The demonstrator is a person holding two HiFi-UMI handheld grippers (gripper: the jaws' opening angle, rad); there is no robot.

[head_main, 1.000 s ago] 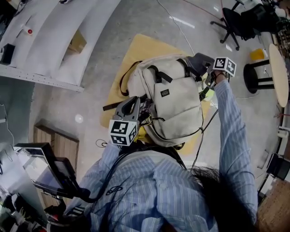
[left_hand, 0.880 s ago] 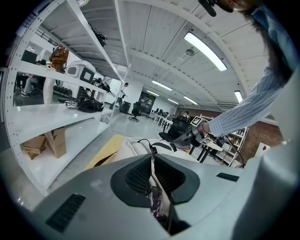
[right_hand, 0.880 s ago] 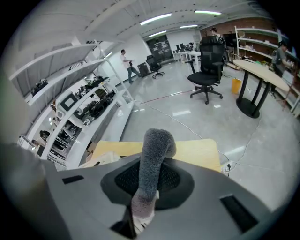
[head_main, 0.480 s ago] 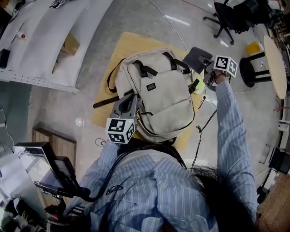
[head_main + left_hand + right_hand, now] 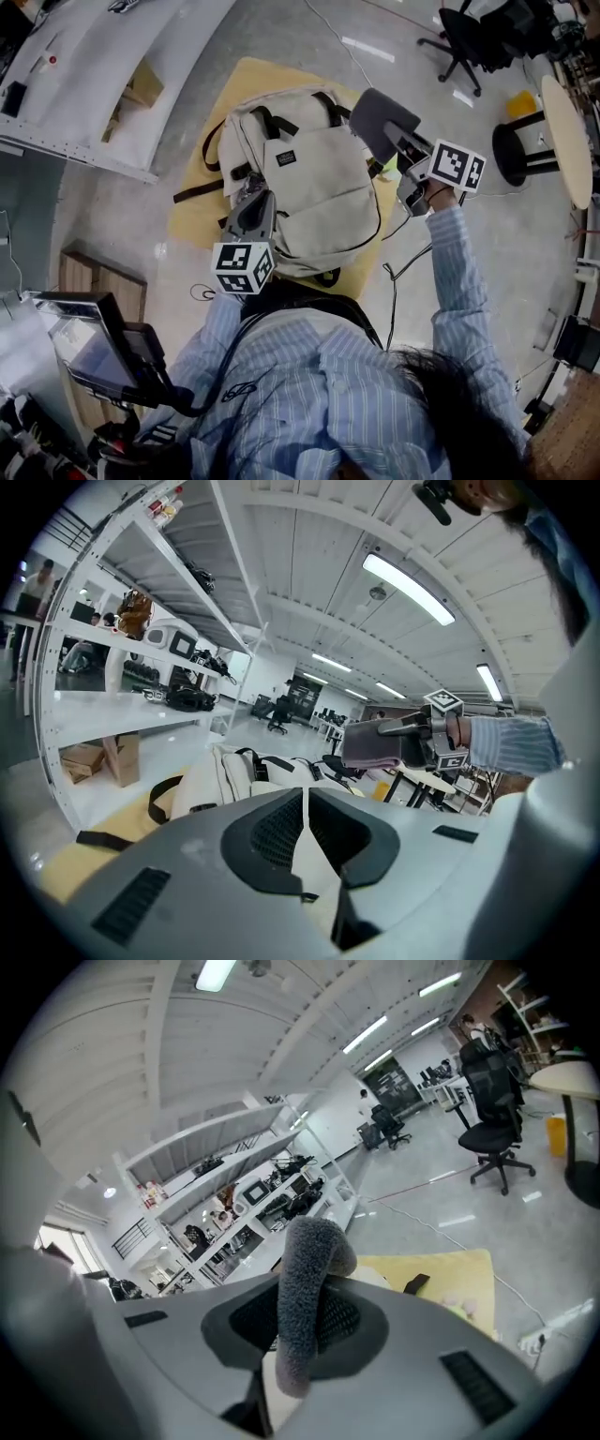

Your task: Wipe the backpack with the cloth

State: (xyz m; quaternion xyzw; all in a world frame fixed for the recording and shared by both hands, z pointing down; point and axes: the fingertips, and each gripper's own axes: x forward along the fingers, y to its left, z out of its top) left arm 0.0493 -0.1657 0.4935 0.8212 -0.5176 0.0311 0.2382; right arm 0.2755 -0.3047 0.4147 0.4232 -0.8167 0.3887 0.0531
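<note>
Two holds: your left gripper pinches the backpack, centre frame, apparently to steady it. Your right gripper clamps the cloth, upper right, ready to wipe.

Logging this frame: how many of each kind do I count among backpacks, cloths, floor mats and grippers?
backpack: 1
cloth: 1
yellow mat: 1
grippers: 2, namely the left gripper with its jaws on the backpack, and the right gripper with its jaws on the cloth
Total: 5
</note>
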